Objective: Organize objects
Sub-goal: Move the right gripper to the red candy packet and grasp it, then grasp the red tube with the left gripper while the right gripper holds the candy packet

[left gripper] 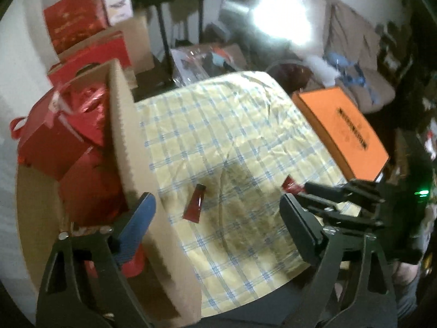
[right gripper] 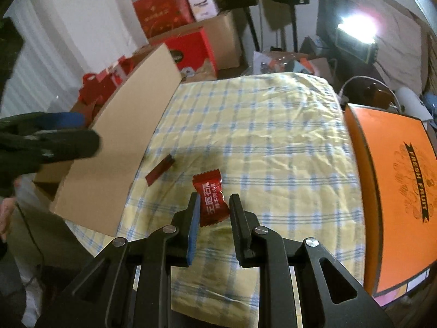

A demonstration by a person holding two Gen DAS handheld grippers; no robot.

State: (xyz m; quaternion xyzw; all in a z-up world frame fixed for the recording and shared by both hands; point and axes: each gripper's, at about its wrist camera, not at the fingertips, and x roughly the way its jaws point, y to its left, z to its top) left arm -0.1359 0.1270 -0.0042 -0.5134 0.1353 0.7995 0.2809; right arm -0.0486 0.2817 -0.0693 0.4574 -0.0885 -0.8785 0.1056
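Red foil sachets: I count two. One (right gripper: 210, 201), upright, clamped in my right gripper (right gripper: 213, 205); one flat sachet (right gripper: 160, 170) angled toward the tall cardboard box (right gripper: 120, 147); left gripper (left gripper: 218, 205) gapes empty.

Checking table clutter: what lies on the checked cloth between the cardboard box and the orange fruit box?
In the right wrist view, only a flat red packet lies on the cloth; the right gripper holds a red wrapped candy above it.

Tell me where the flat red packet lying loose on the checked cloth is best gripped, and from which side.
Grip the flat red packet across its narrow width near the middle, coming down from above with the left tongs, which stand open nearby. It lies flat on the checked cloth, long and thin, so the long edges give the pads the shortest span.
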